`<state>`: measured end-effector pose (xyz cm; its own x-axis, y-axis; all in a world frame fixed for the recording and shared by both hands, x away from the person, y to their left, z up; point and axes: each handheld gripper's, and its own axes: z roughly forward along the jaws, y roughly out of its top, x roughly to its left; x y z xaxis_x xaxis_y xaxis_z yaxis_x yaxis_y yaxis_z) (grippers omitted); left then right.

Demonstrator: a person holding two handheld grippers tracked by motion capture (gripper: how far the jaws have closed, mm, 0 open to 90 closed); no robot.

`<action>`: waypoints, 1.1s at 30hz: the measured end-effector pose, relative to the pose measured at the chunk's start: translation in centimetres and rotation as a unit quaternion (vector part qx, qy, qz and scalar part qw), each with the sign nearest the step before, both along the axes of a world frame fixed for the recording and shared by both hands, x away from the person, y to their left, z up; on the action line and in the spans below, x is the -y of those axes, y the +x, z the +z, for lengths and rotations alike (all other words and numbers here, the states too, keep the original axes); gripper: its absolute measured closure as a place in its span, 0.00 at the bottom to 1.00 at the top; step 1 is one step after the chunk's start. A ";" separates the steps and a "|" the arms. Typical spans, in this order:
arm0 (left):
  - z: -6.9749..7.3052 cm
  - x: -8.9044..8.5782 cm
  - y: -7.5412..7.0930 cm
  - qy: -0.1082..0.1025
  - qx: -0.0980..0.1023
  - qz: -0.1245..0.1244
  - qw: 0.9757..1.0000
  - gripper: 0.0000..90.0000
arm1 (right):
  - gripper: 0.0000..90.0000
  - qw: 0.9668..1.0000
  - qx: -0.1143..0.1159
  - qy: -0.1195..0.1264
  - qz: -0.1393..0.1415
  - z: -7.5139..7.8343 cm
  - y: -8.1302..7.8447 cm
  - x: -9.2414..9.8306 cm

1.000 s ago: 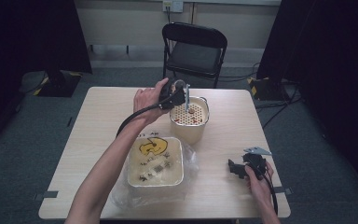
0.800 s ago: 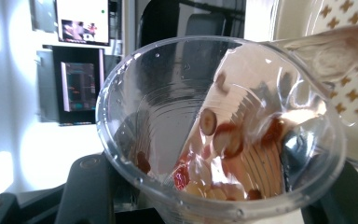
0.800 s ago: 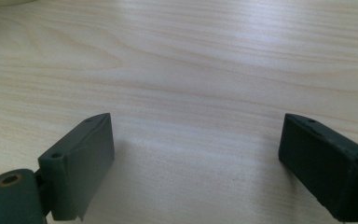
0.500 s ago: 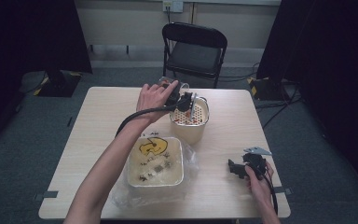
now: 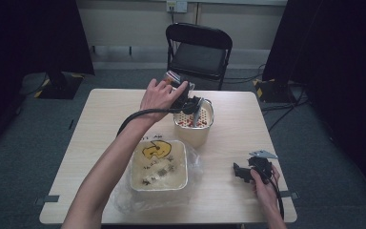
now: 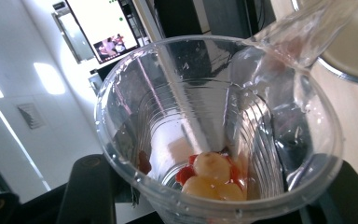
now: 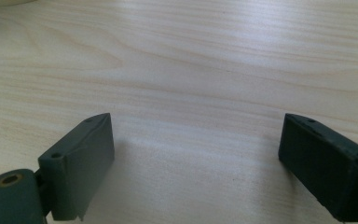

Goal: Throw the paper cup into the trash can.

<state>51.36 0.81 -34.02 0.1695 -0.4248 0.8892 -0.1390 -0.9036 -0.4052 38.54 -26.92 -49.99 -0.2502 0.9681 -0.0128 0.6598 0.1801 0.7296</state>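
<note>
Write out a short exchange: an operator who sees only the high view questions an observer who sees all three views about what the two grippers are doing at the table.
Operator: My view shows the left gripper tilted over the pale pot. What is in its jaws, and is it empty?
Observer: A clear plastic cup, with a few pale round pieces and red bits lying at its bottom.
Operator: And the right gripper near the table's edge, open or shut?
Observer: Open wide, with nothing but bare table between its jaws.
</note>
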 end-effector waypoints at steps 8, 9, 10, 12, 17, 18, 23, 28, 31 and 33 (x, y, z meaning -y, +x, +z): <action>-1.0 0.5 -0.4 0.098 0.035 -0.013 0.994 0.47 | 0.10 1.000 0.000 0.000 0.000 0.0 0.0 0.0; -1.1 0.5 -0.4 0.102 0.038 -0.015 0.994 0.46 | 0.11 1.000 0.000 0.000 -0.001 0.0 0.0 0.0; -1.2 0.5 -0.4 0.119 0.044 -0.011 0.992 0.46 | 0.11 1.000 0.000 0.000 0.000 0.0 0.0 0.0; -1.3 0.5 -0.4 0.136 0.051 -0.015 0.989 0.47 | 0.10 1.000 0.000 0.000 0.000 0.0 0.0 0.0; -1.1 0.4 -0.6 0.163 0.076 -0.021 0.983 0.47 | 0.10 1.000 0.000 0.000 0.000 0.0 0.0 0.0; -1.1 0.5 -0.6 0.167 0.081 -0.022 0.982 0.47 | 0.11 1.000 0.000 0.000 0.000 0.0 0.0 0.0; -1.2 0.4 -0.7 0.184 0.090 -0.020 0.979 0.47 | 0.11 1.000 0.000 0.000 0.000 0.0 0.0 0.0; -1.3 0.6 -0.7 0.176 0.087 -0.020 0.980 0.47 | 0.10 1.000 0.000 0.000 0.000 0.0 0.0 0.0; -0.8 0.6 -0.7 0.121 0.053 -0.015 0.991 0.47 | 0.10 1.000 0.000 0.000 0.000 0.0 0.0 0.0; 0.2 0.6 -0.6 0.030 -0.005 -0.001 1.000 0.47 | 0.10 1.000 0.000 0.000 0.000 0.0 0.0 0.0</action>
